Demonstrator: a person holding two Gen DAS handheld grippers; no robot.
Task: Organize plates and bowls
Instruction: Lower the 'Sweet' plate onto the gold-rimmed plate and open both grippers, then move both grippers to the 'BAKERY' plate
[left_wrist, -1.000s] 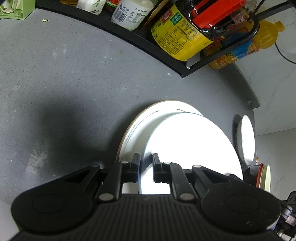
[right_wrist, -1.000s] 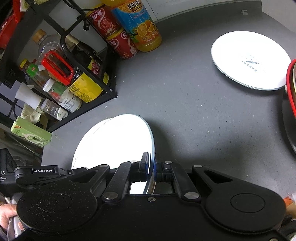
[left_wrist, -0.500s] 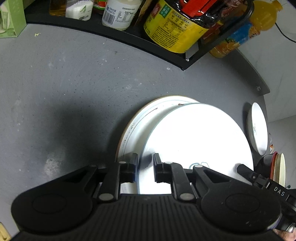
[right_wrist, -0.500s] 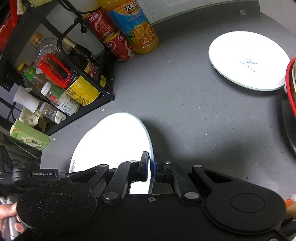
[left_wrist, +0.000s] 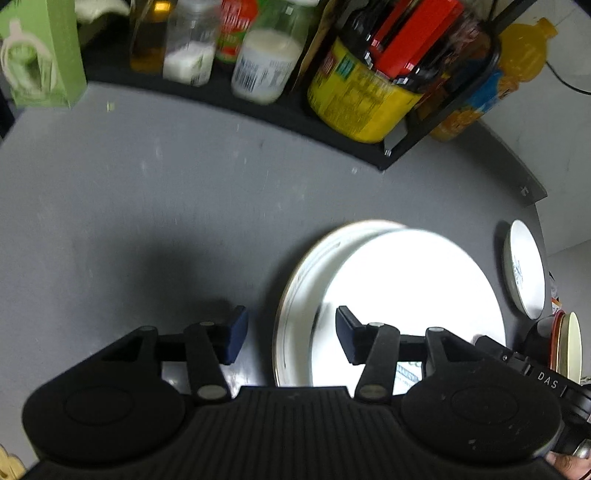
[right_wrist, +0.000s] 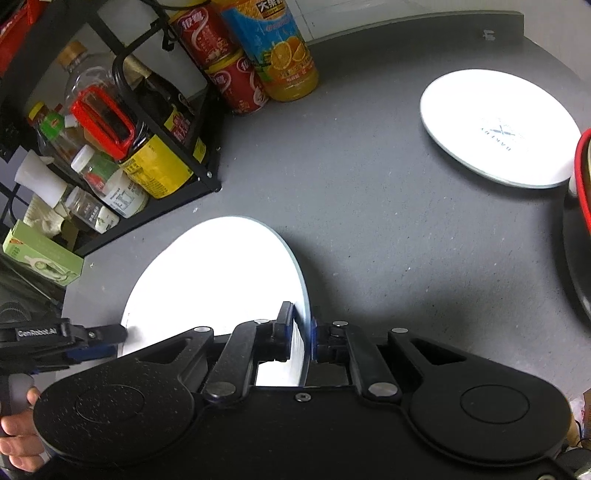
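Pinching the thin rim of a glossy round white plate (right_wrist: 221, 280), the right gripper (right_wrist: 303, 332) holds it over a gold-edged plate (left_wrist: 295, 295) on the speckled grey worktop (right_wrist: 369, 221), while the left gripper (left_wrist: 291, 332) fingers gape wide, grasping nothing.

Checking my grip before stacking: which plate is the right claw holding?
The plain white plate nearest the rack, pinched at its rim by the right claw. The logo plate lies apart, untouched.
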